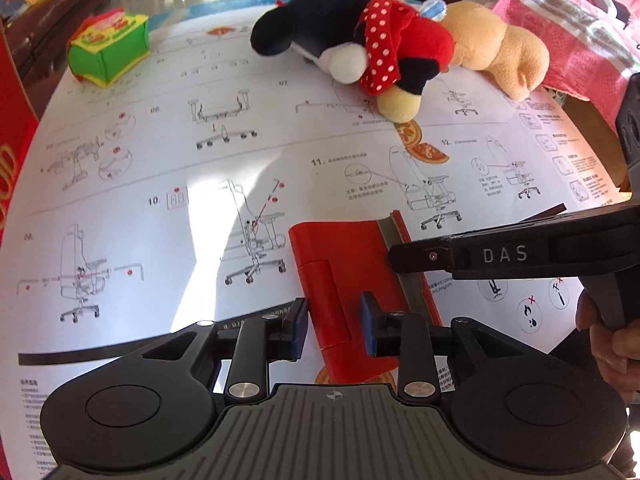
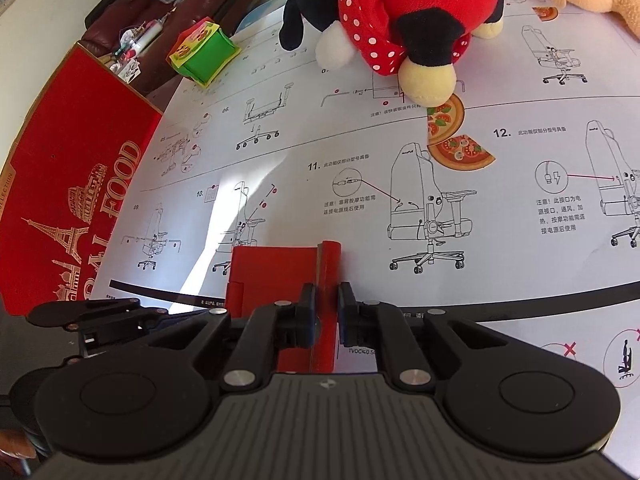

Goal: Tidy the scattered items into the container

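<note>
A: While both grippers work the same red box [image 1: 340, 264], note the jaws, left to right.

B: Left gripper [image 1: 334, 330]: blue pads straddle the raised flap at the box's near end; whether they press it, I cannot tell. Right gripper [image 2: 325, 316]: closed on the box's thin upright edge.

A: Why two holds on one box?

B: Judgement: one steadies while the other works the lid, probably so it can take the loose things.

A: Loose things?

B: Green cloth block [image 1: 108, 54] far left, mouse doll [image 1: 352, 48] centre, tan plush [image 1: 500, 44] beside it, touching. Pizza slices [image 2: 452, 140] just beneath the doll.

A: Surface, room?

B: Chair-assembly instruction sheet [image 1: 160, 160] covers the table; sun patch across it. Red printed carton [image 2: 72, 200] at left edge, cluttered room behind.
</note>
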